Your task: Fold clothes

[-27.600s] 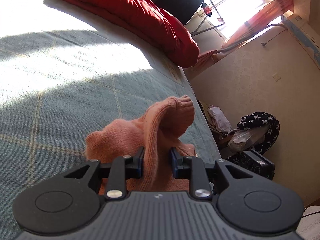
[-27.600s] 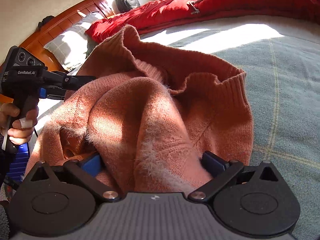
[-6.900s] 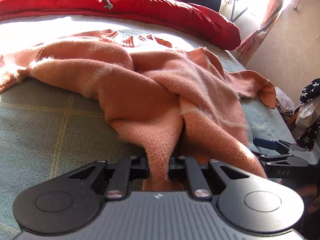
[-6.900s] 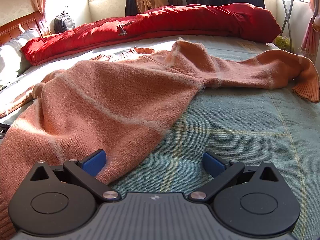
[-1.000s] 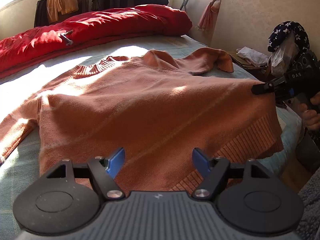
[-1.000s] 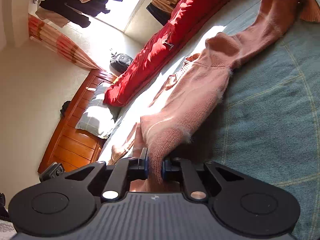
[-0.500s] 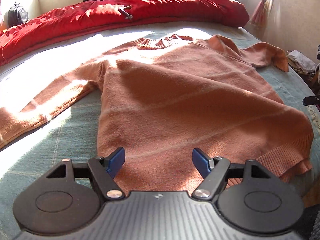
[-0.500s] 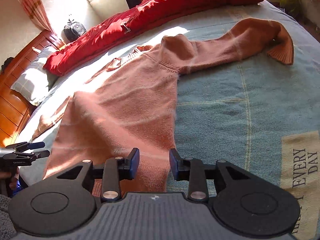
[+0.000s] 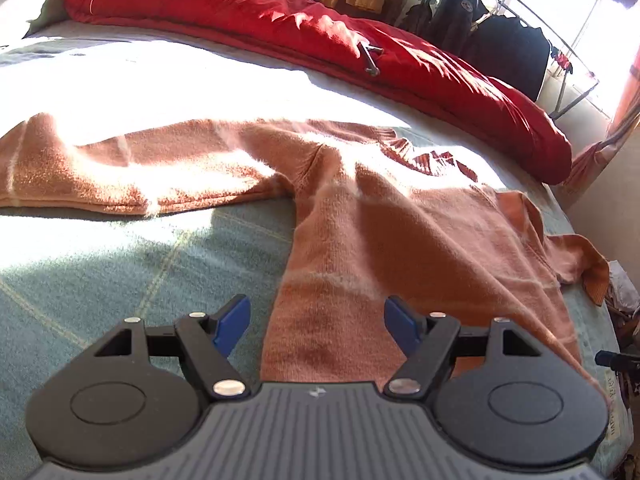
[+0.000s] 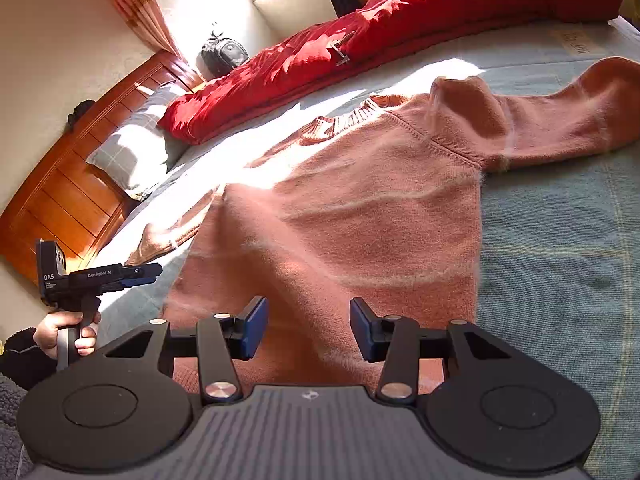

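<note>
Left wrist view: fuzzy salmon-orange knit sweater spread flat on teal checked bedspread, sleeves out sideways. Left gripper wide open over sweater's hem-side edge, nearest that sleeve; right gripper jaws opening, nothing pinched, over hem.

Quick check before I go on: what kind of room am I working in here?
Most likely a home bedroom. The orange sweater lies spread on a bed with a teal blanket, a pillow against a wooden headboard, and a red duvet bunched along the far side.
</note>
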Motion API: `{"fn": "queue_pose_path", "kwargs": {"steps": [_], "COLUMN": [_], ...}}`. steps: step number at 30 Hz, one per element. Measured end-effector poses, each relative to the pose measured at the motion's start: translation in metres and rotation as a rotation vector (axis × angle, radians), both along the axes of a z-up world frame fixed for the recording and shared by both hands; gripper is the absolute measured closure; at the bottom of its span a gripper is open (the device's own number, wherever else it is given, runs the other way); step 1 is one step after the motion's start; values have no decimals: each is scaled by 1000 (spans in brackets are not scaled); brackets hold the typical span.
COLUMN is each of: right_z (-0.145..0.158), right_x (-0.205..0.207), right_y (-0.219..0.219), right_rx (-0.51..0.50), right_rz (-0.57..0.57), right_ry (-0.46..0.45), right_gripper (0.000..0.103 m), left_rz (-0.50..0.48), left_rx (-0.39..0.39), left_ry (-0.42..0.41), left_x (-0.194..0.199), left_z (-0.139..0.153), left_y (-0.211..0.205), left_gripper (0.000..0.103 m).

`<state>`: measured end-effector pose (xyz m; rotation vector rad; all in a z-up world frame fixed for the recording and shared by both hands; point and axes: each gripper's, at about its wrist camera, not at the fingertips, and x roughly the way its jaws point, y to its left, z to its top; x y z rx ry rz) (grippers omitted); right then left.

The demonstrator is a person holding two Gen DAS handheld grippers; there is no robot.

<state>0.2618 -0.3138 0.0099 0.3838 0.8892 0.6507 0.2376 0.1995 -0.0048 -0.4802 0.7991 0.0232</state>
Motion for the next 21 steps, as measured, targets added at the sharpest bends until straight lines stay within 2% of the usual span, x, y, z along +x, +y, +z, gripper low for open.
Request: {"fn": "queue_pose_path", "kwargs": {"steps": [4, 7, 8, 10, 15, 17, 18, 20, 21], "right_z": [-1, -2, -2, -3, -6, -7, -6, -6, -5], "right_x": [3, 3, 3, 4, 11, 14, 15, 17, 17], "right_y": [3, 2, 2, 1, 5, 10, 11, 14, 14], "right_rx": [8, -2, -8, -18, -25, -32, -34, -31, -33], "right_rz": [-12, -32, -38, -52, -64, -59, -54, -47, -46], "right_ry": [3, 12, 15, 21, 30, 26, 24, 21, 20], "right_gripper": [53, 53, 53, 53, 53, 53, 53, 53, 53], "left_rz": [82, 157, 174, 191, 197, 215, 233, 269, 279], "left_rx": [-276, -430, -457, -485, -464, -447, -440, -425, -411], "left_ry": [-32, -23, -14, -12, -49, -50, -52, -55, -61], "left_x": [47, 70, 76, 85, 107, 111, 111, 111, 110], "left_z": [-28, -58, -66, -78, -81, -83, -83, -85, -84], "left_y": [39, 56, 58, 59, 55, 55, 57, 60, 62], "left_gripper": [29, 32, 33, 33, 36, 60, 65, 92, 92]}}
